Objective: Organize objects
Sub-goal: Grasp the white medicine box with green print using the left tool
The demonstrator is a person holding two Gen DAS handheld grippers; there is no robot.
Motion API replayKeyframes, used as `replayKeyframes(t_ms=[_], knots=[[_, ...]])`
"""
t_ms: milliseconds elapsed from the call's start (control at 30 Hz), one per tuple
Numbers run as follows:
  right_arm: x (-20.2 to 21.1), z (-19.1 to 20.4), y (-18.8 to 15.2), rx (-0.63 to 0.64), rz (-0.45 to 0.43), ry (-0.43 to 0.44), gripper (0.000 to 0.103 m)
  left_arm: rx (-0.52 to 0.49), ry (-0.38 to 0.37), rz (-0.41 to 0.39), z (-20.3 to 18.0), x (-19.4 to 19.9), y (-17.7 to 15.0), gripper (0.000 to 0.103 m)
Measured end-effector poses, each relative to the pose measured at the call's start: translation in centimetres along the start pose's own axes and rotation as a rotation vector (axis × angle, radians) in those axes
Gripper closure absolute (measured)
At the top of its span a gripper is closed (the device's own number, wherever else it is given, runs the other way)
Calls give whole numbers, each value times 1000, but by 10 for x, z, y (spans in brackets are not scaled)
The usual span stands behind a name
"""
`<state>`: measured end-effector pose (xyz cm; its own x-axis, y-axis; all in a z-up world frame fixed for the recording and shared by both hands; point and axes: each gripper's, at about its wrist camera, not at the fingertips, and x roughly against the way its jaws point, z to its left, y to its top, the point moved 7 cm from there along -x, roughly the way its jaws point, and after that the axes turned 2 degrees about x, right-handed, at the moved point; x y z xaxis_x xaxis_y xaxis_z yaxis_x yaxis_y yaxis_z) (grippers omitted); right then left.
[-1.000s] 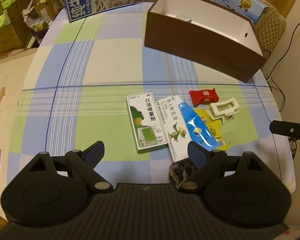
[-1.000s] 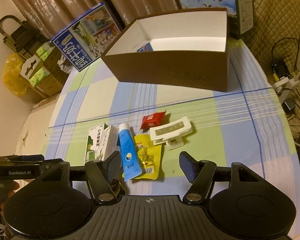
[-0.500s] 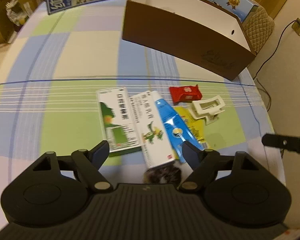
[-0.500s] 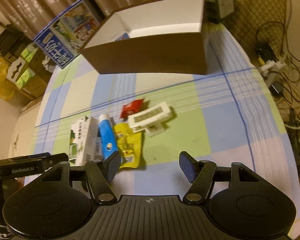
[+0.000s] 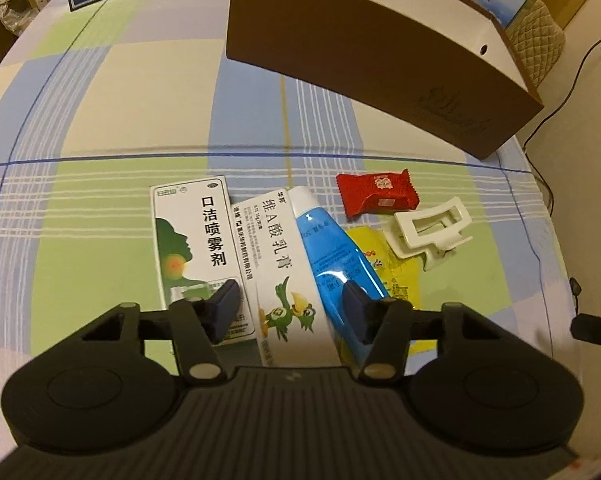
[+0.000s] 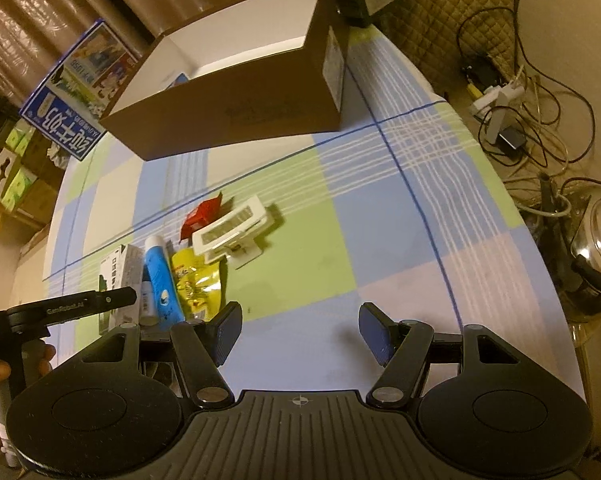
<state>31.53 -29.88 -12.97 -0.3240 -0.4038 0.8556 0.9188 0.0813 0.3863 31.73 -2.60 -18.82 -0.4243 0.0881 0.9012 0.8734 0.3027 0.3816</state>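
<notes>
The left gripper (image 5: 290,306) is wide open and holds nothing; the white cream box with a parrot (image 5: 286,276) lies between its fingers. The green and white spray box (image 5: 196,248) is under its left finger, the blue tube (image 5: 332,248) under its right one. Further ahead to the right lie a red candy (image 5: 376,197) and a white hair claw (image 5: 430,230), and beyond them stands the brown cardboard box (image 5: 372,60). The right gripper (image 6: 300,330) is also wide open, over bare checked tablecloth (image 6: 380,240).
</notes>
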Motion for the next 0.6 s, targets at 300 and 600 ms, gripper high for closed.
replayKeyframes(t_ms=[300,600], knots=[[-5,-8,5,-14,5,-4,40,-26,-1,5,-15,-8,3,64],[-7,-17,7,-33,11,-15,40,-8,31,29,-8,-23,9,66]])
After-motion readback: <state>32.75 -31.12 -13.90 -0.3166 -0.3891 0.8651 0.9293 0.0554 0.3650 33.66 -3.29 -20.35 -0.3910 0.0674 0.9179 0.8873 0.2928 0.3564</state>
